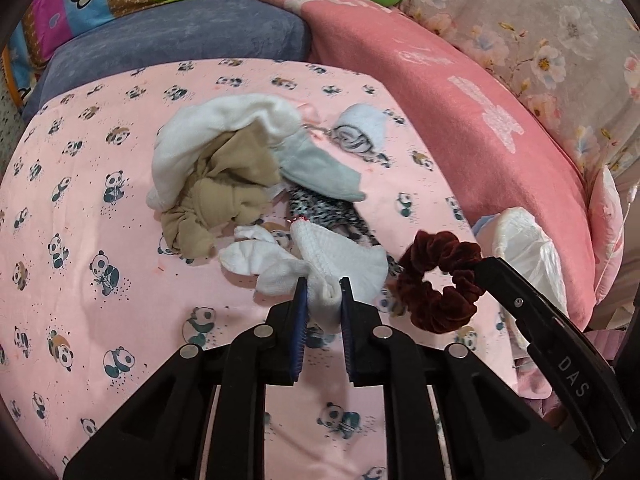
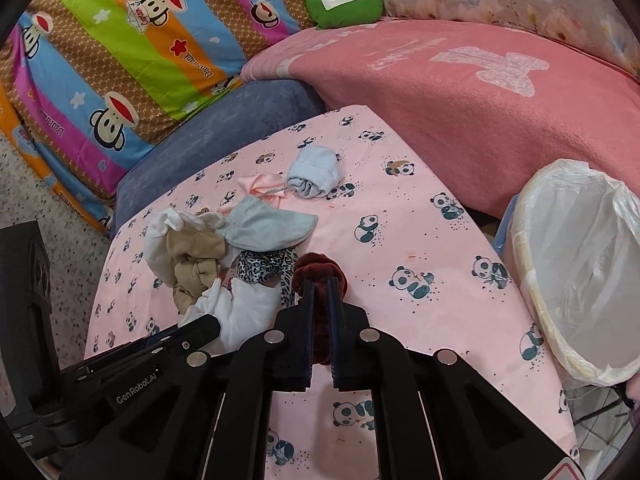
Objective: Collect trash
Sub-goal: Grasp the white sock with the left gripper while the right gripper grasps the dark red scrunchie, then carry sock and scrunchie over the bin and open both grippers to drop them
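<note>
On the pink panda-print sheet (image 1: 100, 208) lies a heap of small fabric items: a white garment (image 1: 208, 136), a beige one (image 1: 224, 196), a grey sock (image 1: 320, 168), a leopard-print band (image 1: 320, 208) and a pale blue sock (image 1: 360, 120). My left gripper (image 1: 323, 285) is shut on a white waffle-weave cloth (image 1: 340, 256) at the heap's near edge. My right gripper (image 2: 320, 283) is shut on a dark red velvet scrunchie (image 2: 320, 266), which hangs just right of the white cloth (image 2: 248, 308). A bin with a white liner (image 2: 580, 264) stands open at the right.
A deep pink blanket (image 2: 480, 120) lies behind the sheet, with a grey-blue cushion (image 2: 240, 120) and a striped cartoon quilt (image 2: 120, 60) at the back left. A green plush (image 2: 344, 2) sits at the back. Speckled floor (image 2: 40, 216) shows at the left.
</note>
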`<state>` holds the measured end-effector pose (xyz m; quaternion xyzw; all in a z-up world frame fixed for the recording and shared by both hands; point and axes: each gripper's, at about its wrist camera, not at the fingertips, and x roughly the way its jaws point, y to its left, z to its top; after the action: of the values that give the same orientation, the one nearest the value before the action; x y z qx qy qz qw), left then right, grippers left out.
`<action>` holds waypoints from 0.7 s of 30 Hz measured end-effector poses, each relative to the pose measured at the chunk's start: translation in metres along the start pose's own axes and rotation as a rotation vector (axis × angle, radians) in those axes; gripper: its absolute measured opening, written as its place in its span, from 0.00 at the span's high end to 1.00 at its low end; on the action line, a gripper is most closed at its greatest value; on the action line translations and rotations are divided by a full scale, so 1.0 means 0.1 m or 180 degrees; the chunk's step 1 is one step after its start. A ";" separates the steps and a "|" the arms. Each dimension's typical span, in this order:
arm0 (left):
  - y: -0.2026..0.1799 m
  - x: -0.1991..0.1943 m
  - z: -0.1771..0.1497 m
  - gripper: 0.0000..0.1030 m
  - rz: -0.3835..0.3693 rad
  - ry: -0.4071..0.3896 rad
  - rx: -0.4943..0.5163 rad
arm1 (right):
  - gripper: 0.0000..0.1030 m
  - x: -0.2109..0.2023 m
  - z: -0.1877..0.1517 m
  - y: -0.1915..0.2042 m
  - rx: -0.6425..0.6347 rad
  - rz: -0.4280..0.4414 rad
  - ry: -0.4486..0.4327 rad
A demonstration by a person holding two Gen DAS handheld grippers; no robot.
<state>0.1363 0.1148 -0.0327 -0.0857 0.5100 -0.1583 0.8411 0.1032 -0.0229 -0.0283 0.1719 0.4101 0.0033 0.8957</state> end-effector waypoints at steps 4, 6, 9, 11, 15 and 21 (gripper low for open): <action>-0.19 -0.11 0.00 0.87 -0.0060 -0.0061 0.0100 | 0.93 -0.24 0.01 -0.10 0.0042 -0.0021 -0.0137; -0.30 -0.16 0.00 0.87 -0.0099 -0.0085 0.0158 | 0.93 -0.38 0.02 -0.17 0.0069 -0.0036 -0.0222; -0.47 -0.22 0.01 0.87 -0.0139 -0.0122 0.0259 | 0.93 -0.54 0.05 -0.27 0.0122 -0.0040 -0.0315; -0.60 -0.26 0.02 0.87 -0.0167 -0.0154 0.0344 | 0.93 -0.67 0.06 -0.36 0.0172 -0.0051 -0.0388; -0.88 -0.31 0.02 0.87 -0.0218 -0.0201 0.0529 | 0.93 -0.92 0.09 -0.58 0.0282 -0.0095 -0.0532; -1.35 -0.33 0.03 0.87 -0.0330 -0.0244 0.0819 | 0.93 -1.20 0.10 -0.90 0.0432 -0.0181 -0.0683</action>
<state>0.1006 0.0001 0.0369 -0.0094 0.4480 -0.2621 0.8547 0.0193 -0.1281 0.0379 0.2199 0.3159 -0.0683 0.9204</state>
